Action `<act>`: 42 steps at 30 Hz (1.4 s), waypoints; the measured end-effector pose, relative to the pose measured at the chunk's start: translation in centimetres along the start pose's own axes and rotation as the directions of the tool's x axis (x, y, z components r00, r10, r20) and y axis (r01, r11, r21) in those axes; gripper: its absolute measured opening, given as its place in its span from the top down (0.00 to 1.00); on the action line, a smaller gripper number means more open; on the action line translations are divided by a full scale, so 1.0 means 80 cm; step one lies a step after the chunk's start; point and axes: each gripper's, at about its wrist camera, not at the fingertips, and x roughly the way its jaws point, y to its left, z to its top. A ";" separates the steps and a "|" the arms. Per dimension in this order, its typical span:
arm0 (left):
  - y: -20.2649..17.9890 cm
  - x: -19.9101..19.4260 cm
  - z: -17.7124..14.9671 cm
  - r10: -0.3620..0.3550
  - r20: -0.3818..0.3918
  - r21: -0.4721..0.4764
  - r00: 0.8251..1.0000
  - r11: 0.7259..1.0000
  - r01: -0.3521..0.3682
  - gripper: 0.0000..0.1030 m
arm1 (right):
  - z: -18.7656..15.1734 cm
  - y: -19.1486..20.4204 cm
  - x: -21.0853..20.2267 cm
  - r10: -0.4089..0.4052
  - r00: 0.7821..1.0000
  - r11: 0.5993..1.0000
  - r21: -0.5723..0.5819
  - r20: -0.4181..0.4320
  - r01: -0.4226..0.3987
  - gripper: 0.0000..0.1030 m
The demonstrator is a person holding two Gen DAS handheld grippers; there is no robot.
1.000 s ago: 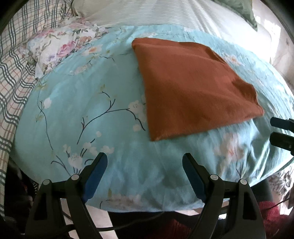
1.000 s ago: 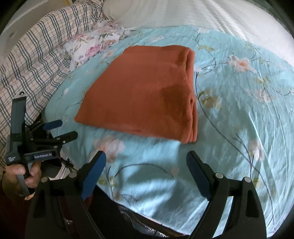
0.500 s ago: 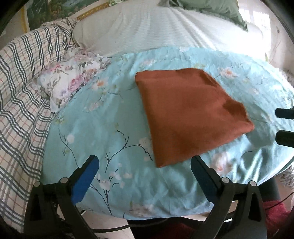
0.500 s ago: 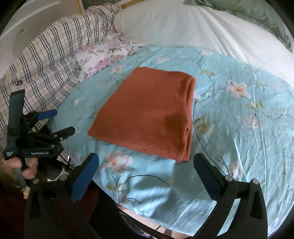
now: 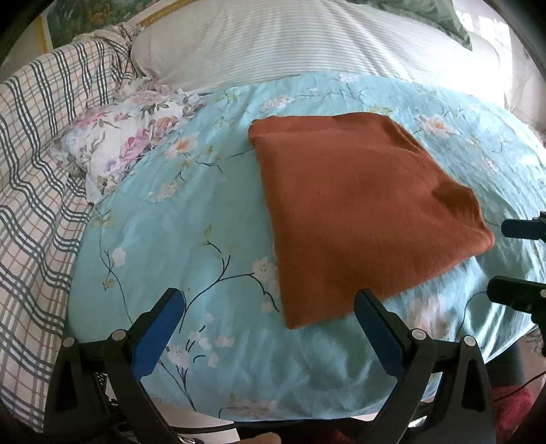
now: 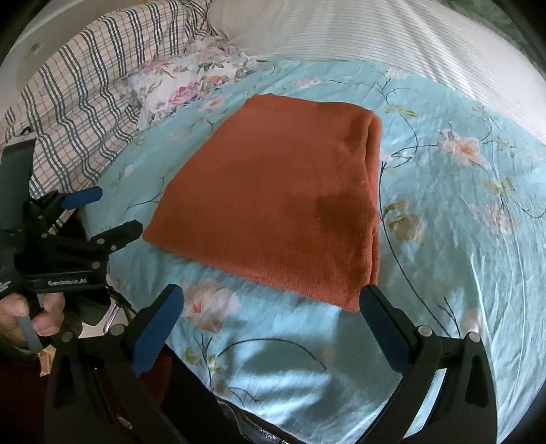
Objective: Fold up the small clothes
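A rust-orange garment (image 5: pixel 358 218) (image 6: pixel 279 205) lies folded into a flat rectangle on the light blue floral sheet (image 5: pixel 191 218) (image 6: pixel 460 239). My left gripper (image 5: pixel 269 305) hovers open above the sheet's near edge, just short of the garment's near corner, with nothing between its blue pads. My right gripper (image 6: pixel 271 300) is open too, its right fingertip close to the garment's near right corner, nothing held. In the right wrist view the left gripper (image 6: pixel 99 213) shows at the left, held by a hand (image 6: pixel 34 310). The right gripper's fingertips (image 5: pixel 515 293) poke in at the right edge of the left wrist view.
A floral pillowcase bundle (image 5: pixel 126 143) (image 6: pixel 191 85) lies at the sheet's far left. A plaid blanket (image 5: pixel 37 191) (image 6: pixel 88 88) covers the left side. A white striped duvet (image 5: pixel 307 44) (image 6: pixel 375 37) lies behind, a green pillow (image 5: pixel 454 20) at the far right.
Both grippers have opened wider and pulled back and up from the folded garment, which now sits farther off in both views. The garment itself has not moved.
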 end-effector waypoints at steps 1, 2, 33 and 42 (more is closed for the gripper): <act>0.000 0.000 0.002 -0.001 0.000 -0.004 1.000 1.000 0.001 0.03 | 0.002 -0.001 0.000 0.003 1.000 1.000 0.001 0.003 -0.003 0.00; 0.001 0.001 0.004 -0.002 0.001 -0.007 1.000 1.000 0.002 0.03 | 0.005 -0.003 0.000 0.004 1.000 1.000 0.002 0.004 -0.004 0.00; -0.011 0.004 0.026 0.007 0.017 0.002 1.000 1.000 -0.007 0.03 | 0.036 -0.007 0.001 0.019 1.000 1.000 0.005 0.016 -0.019 0.00; -0.012 0.002 0.024 0.008 0.017 -0.002 1.000 1.000 -0.008 0.03 | 0.036 -0.007 0.001 0.020 1.000 1.000 0.002 0.014 -0.020 0.00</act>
